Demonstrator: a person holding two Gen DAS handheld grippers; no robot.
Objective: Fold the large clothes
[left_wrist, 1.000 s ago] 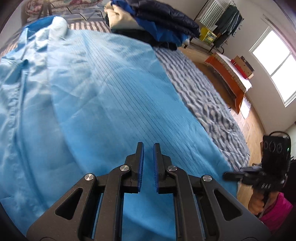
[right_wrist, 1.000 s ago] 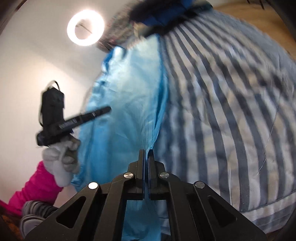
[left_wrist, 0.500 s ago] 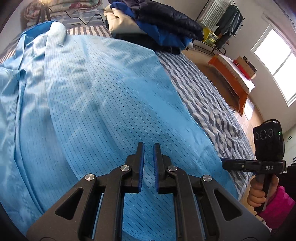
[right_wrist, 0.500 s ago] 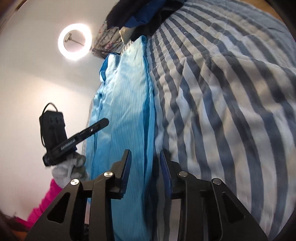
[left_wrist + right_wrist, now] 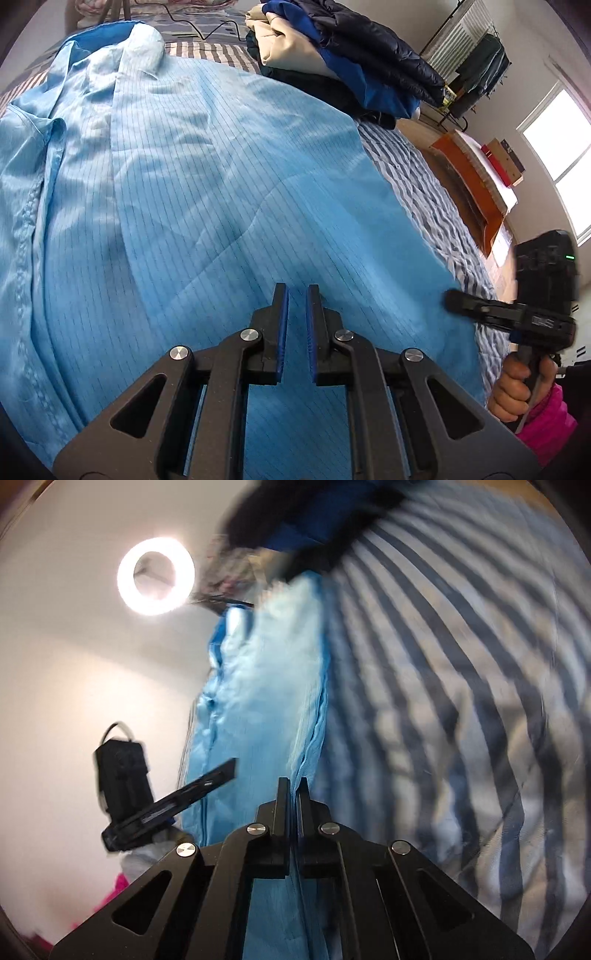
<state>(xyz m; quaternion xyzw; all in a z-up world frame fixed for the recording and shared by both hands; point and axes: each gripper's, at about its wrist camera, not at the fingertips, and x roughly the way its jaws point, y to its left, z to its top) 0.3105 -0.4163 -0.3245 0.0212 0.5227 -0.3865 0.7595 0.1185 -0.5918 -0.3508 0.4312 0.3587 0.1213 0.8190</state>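
Half a second ago spread wide, the right gripper (image 5: 293, 786) has now pinched the light blue garment's (image 5: 207, 206) side edge. That garment lies flat on the striped bedspread (image 5: 436, 206), whose bare stripes stretch rightward toward stacked jackets (image 5: 351, 55). Narrowly parted, the left gripper (image 5: 296, 295) hovers over the cloth, gripping nothing.

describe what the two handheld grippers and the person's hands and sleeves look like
Both grippers, left gripper and right gripper, are matte black with triangular cut-outs, silver rivets and blue-lined fingers. Each carries a black camera box; the right one's shows a green light. The right hand is bare with a pink sleeve.
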